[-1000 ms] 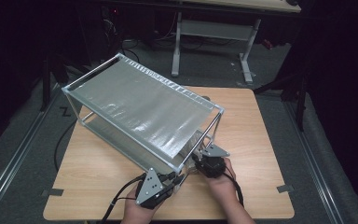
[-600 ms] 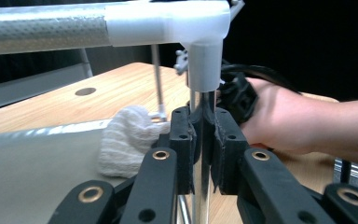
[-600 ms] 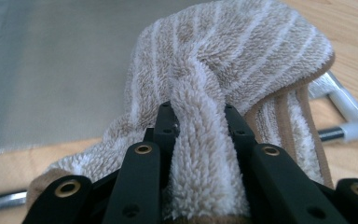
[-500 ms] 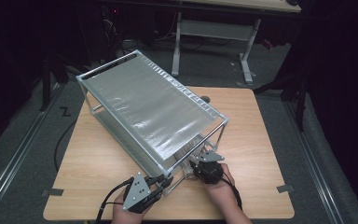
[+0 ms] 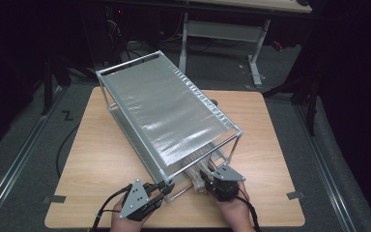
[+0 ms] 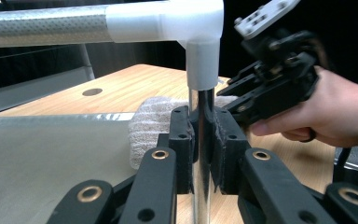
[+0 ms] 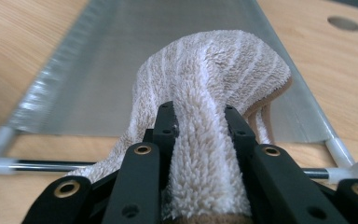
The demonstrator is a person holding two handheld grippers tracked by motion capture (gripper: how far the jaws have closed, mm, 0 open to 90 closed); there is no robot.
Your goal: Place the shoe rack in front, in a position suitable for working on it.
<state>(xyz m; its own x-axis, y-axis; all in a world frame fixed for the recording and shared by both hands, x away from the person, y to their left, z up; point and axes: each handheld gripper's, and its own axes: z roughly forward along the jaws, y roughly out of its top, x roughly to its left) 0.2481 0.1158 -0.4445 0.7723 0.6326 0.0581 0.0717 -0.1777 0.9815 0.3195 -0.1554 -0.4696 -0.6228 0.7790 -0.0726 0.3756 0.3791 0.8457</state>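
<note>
Swung round since a second ago, the rack (image 5: 169,121) now angles away; left gripper (image 6: 200,140) clamps its near corner post (image 6: 201,154), right gripper (image 7: 198,140) pinches the towel (image 7: 214,84) on the lower shelf (image 7: 177,28): wipe steadily, rack braced

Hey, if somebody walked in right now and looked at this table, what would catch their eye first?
Probably the big silvery two-shelf rack standing slantwise across the middle of the wooden table. At its near corner the left gripper is clamped on the upright chrome post. Just to the right of that, the right gripper pinches a striped beige towel at the lower shelf.
</note>
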